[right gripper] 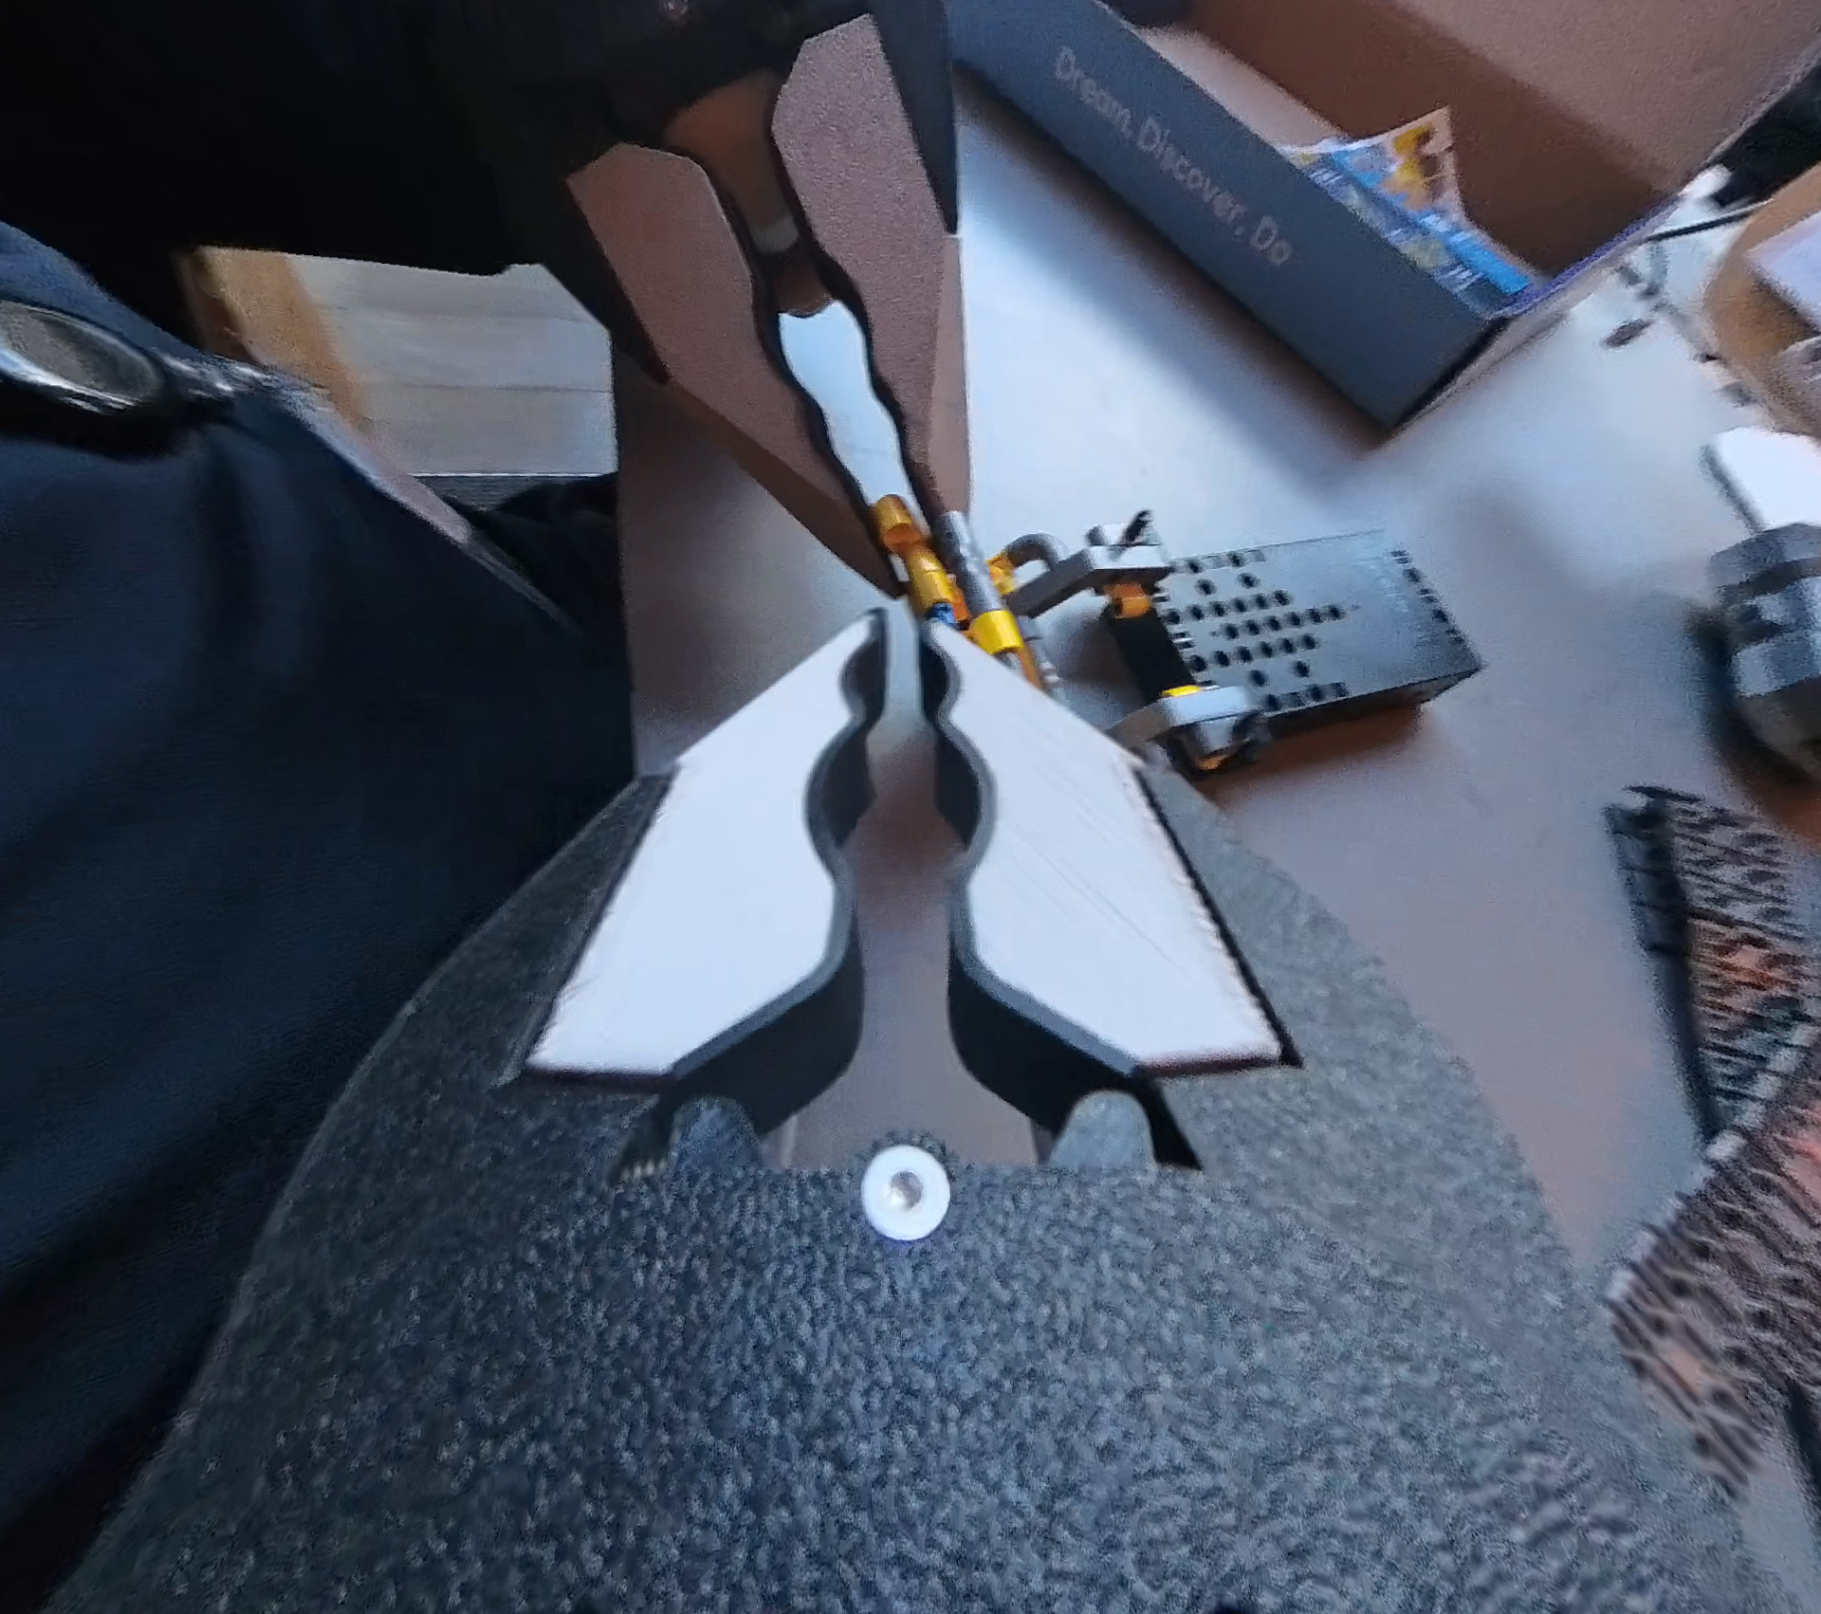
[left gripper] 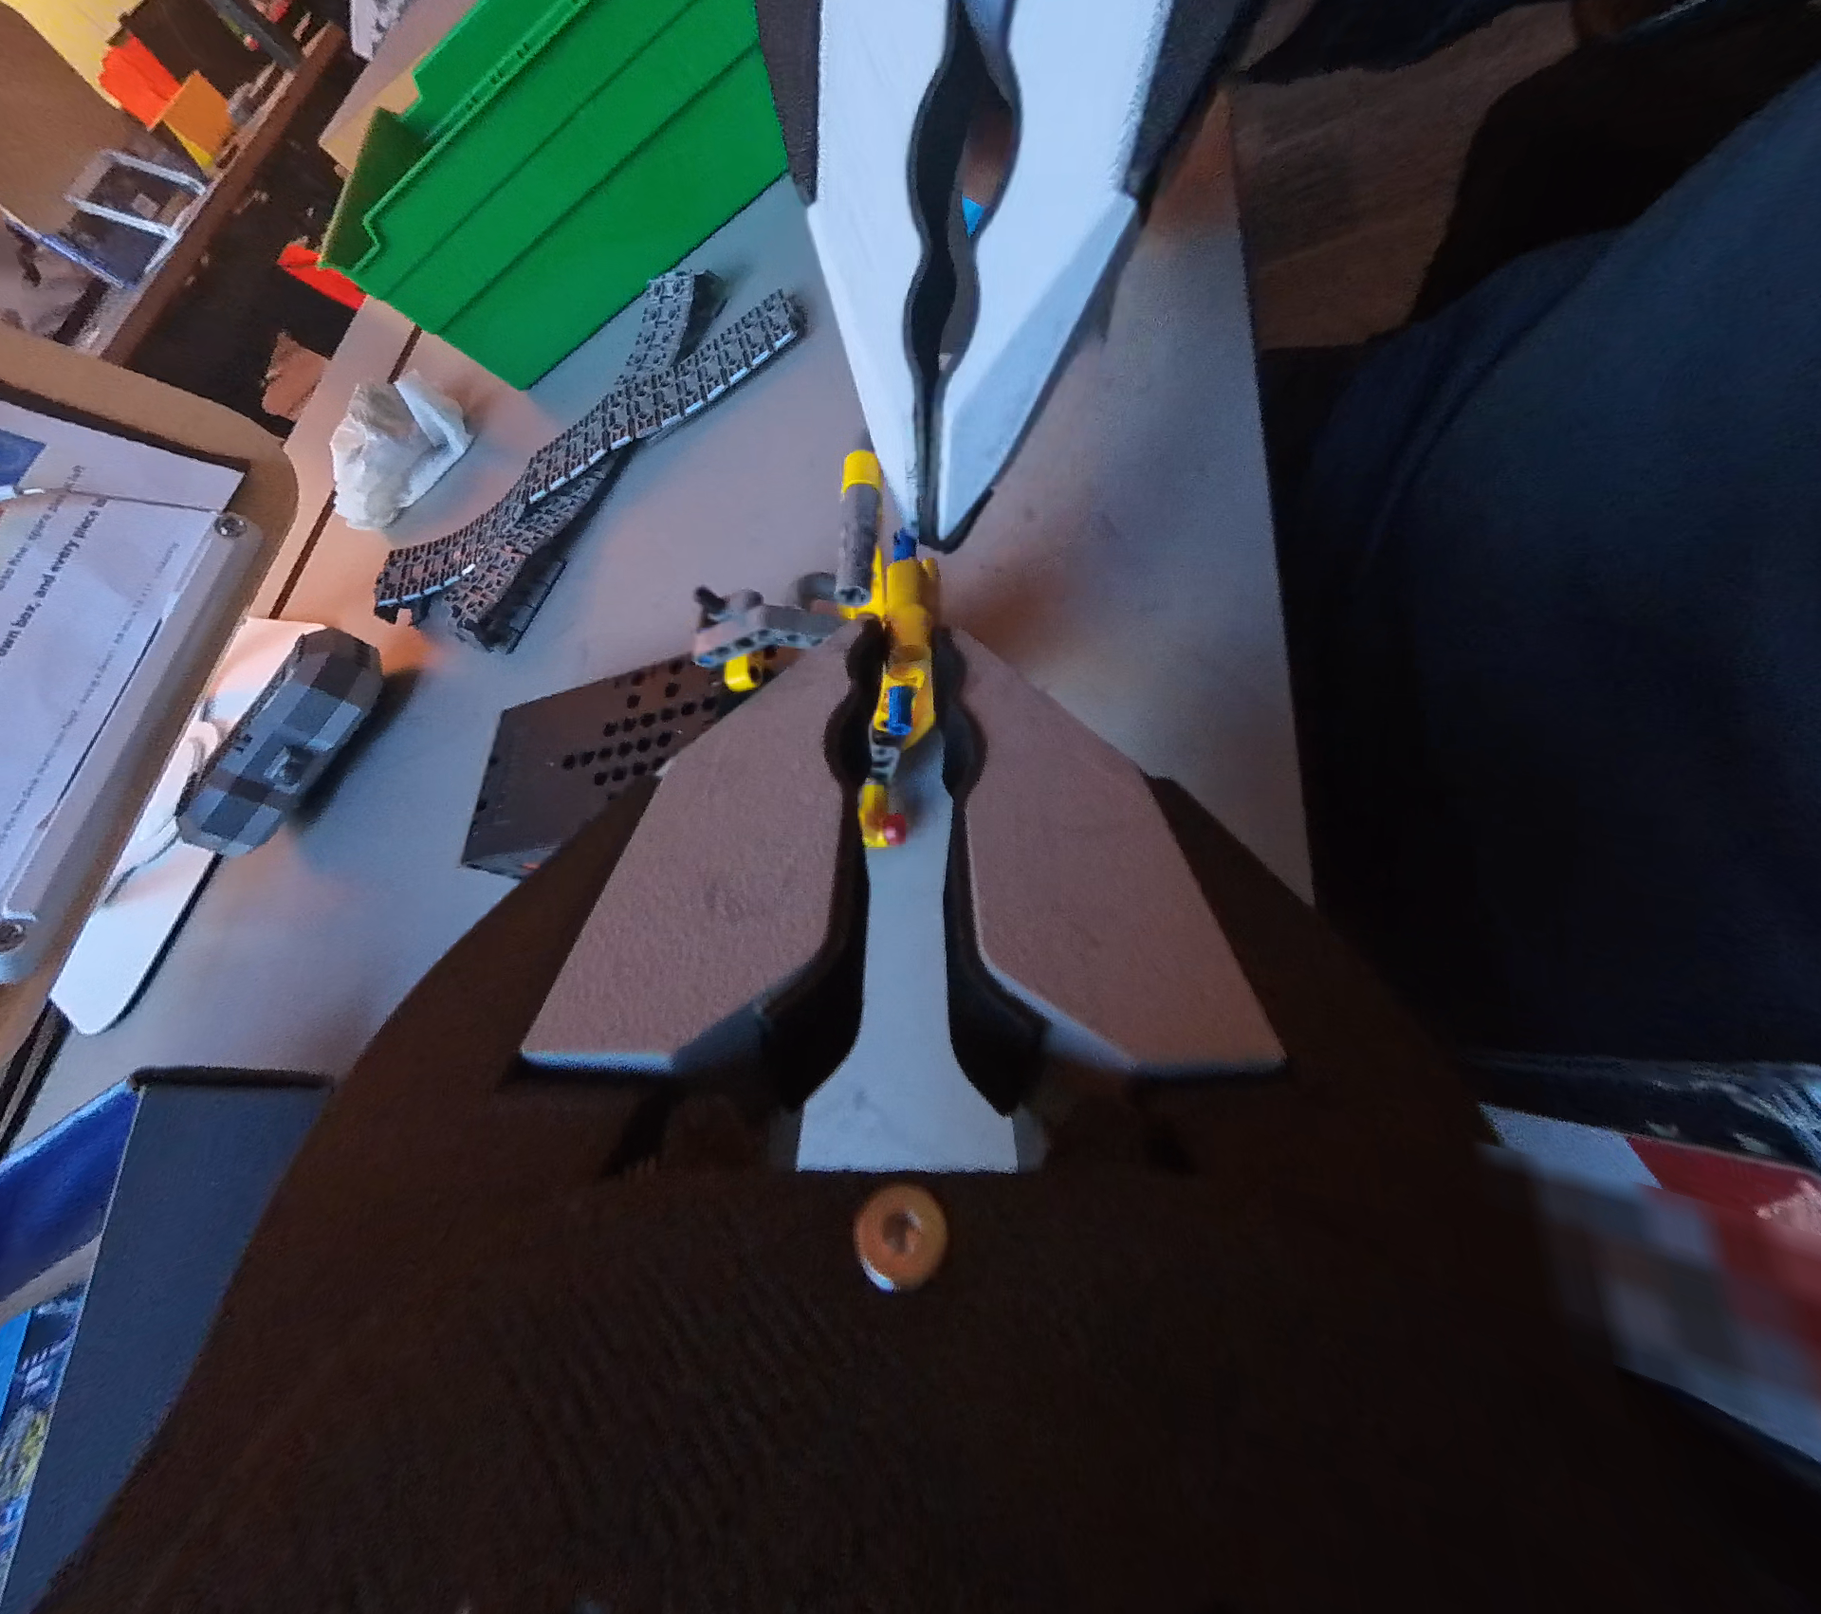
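Both grippers meet tip to tip over a grey table (left gripper: 1133, 581), the left gripper (left gripper: 902, 660) clamped narrow on a yellow brick assembly (left gripper: 902, 631) (steadying it), the right gripper (right gripper: 911, 631) pinching its far end.

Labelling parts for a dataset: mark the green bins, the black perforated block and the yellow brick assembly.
green bins (left gripper: 591, 118), left wrist view, on the long side wall.
black perforated block (right gripper: 1311, 621), right wrist view, on its holed top face.
yellow brick assembly (left gripper: 905, 611), left wrist view, on its yellow body.
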Demonstrator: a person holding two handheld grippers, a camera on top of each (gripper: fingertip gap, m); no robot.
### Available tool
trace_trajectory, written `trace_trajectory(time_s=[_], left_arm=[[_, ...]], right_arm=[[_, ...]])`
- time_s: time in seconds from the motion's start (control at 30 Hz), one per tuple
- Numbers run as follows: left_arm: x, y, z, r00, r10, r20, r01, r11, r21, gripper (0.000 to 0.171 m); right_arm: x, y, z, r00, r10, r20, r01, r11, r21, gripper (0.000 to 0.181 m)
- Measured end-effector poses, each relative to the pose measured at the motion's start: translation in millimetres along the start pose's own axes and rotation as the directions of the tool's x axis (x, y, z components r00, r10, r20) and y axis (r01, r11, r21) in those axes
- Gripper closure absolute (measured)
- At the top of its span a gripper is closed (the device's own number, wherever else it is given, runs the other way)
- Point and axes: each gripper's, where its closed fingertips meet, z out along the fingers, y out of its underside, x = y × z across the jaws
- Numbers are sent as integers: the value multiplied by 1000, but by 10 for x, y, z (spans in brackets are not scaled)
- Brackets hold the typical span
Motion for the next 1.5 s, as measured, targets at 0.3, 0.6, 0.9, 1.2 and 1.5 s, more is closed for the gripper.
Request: trace_trajectory(time_s=[0.3, 0.6, 0.9, 1.2, 1.5], left_arm=[[6, 10, -30, 1000, 17, -24, -17, 999, 31, 164], [119, -46, -29, 997, 44, -62, -40, 997, 70, 164], [148, -34, -59, 996, 47, -82, -40, 996, 79, 163], [139, -56, -49, 978, -149, -145, 164, 981, 99, 162], [60, -6, -130, 979, -205, -4, 205, 978, 36, 164]], right_arm=[[40, -82, -56, 1000, -3, -21, 4, 999, 51, 168], [-102, -19, 103, 997, -82, 2, 82, 996, 17, 170], [-127, -52, 116, 991, -15, 132, 3, 996, 89, 177], [-115, -41, 111, 965, -251, 71, 250, 968, 16, 176], [-67, -90, 153, 949, -312, -36, 308, 948, -85, 179]])
